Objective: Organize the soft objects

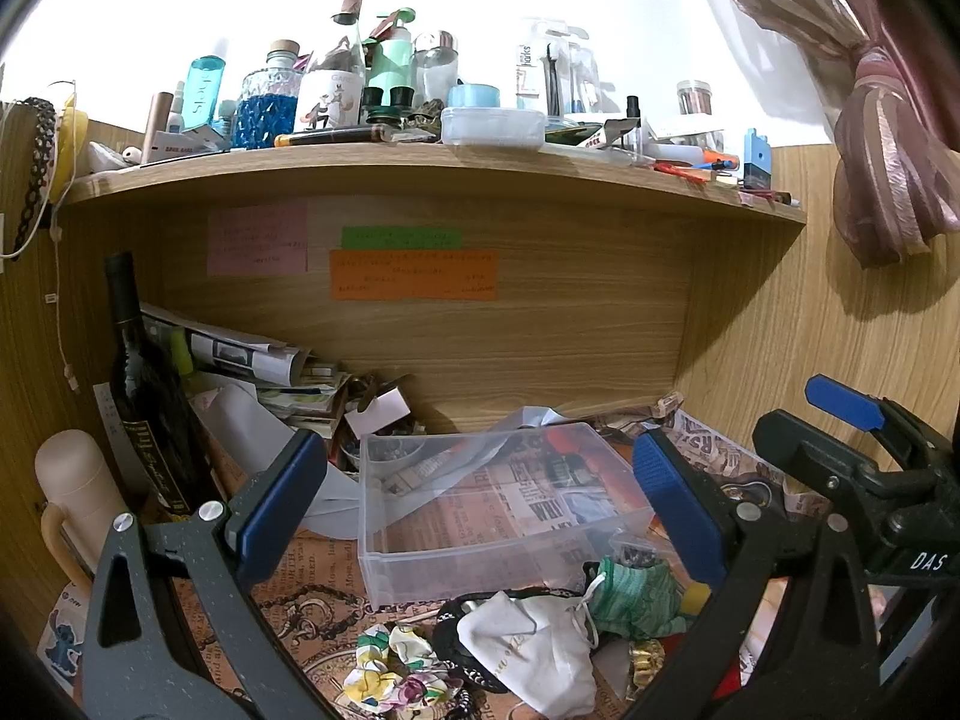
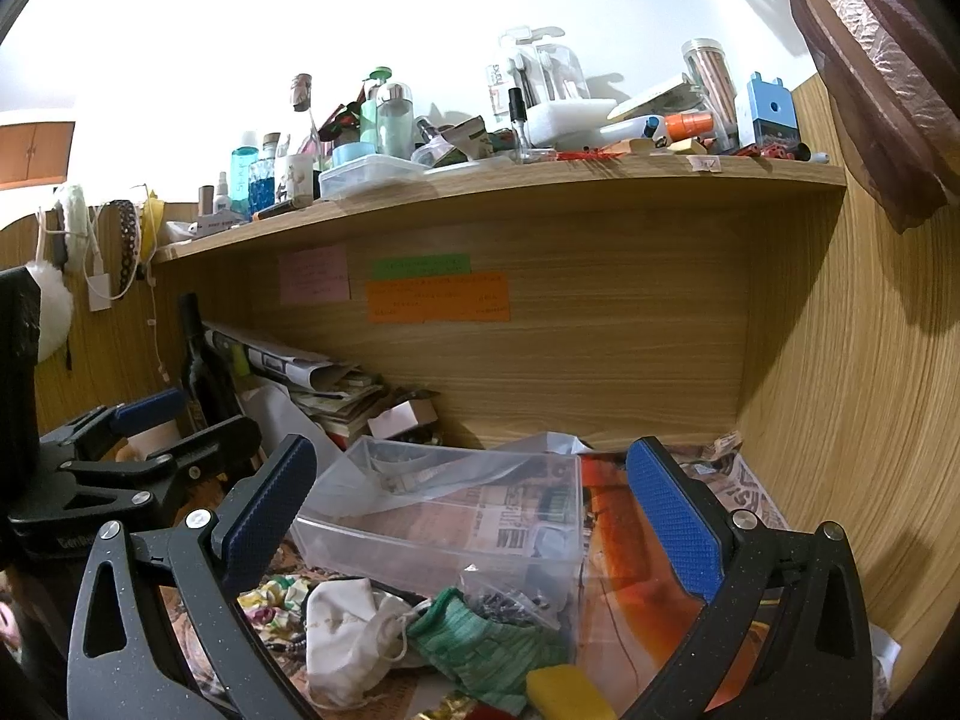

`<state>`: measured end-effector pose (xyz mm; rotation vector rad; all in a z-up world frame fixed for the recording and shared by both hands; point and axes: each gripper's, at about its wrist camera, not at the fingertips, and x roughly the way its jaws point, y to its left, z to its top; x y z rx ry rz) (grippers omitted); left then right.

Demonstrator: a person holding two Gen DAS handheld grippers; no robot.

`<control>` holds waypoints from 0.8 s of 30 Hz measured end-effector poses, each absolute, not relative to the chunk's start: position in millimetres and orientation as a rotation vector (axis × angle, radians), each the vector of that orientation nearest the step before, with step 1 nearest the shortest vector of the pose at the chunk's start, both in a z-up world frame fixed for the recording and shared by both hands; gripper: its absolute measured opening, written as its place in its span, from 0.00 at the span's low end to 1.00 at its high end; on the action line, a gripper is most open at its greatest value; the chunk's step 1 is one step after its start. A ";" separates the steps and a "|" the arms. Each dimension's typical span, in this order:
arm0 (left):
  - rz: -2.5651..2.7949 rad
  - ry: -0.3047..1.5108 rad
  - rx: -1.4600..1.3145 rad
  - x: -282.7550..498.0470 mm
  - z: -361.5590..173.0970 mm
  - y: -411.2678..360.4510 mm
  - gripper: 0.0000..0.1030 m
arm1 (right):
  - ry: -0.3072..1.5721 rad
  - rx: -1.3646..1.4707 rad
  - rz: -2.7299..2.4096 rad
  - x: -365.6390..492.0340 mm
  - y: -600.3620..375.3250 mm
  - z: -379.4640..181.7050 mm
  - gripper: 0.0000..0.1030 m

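Note:
A clear plastic box (image 1: 498, 516) lies on the newspaper-covered desk, also in the right wrist view (image 2: 444, 516). In front of it lies a pile of soft things: a white drawstring pouch (image 1: 528, 648) (image 2: 348, 636), a green knitted pouch (image 1: 636, 594) (image 2: 486, 648), a floral scrunchie (image 1: 396, 672) (image 2: 270, 600) and black lace (image 1: 450, 630). A yellow sponge (image 2: 564, 693) lies nearest. My left gripper (image 1: 480, 504) is open and empty above the pile. My right gripper (image 2: 474, 510) is open and empty too; it shows at the right of the left wrist view (image 1: 840, 420).
A wooden shelf (image 1: 420, 165) crowded with bottles and jars overhangs the desk. A dark wine bottle (image 1: 144, 384), stacked papers (image 1: 264, 372) and a cream flask (image 1: 78, 486) stand at the left. Wooden panels close the back and right. A pink curtain (image 1: 882, 138) hangs at right.

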<state>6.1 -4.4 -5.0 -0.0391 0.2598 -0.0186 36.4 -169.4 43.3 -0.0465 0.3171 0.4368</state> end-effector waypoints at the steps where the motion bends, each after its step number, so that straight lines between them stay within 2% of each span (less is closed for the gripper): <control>1: -0.019 0.260 -0.039 6.2 -5.0 -4.5 1.00 | 0.317 -0.044 0.438 37.2 -170.7 43.7 1.00; 24: -0.021 0.261 -0.040 6.3 -5.0 -4.1 1.00 | 0.316 -0.049 0.463 36.5 -167.0 43.6 1.00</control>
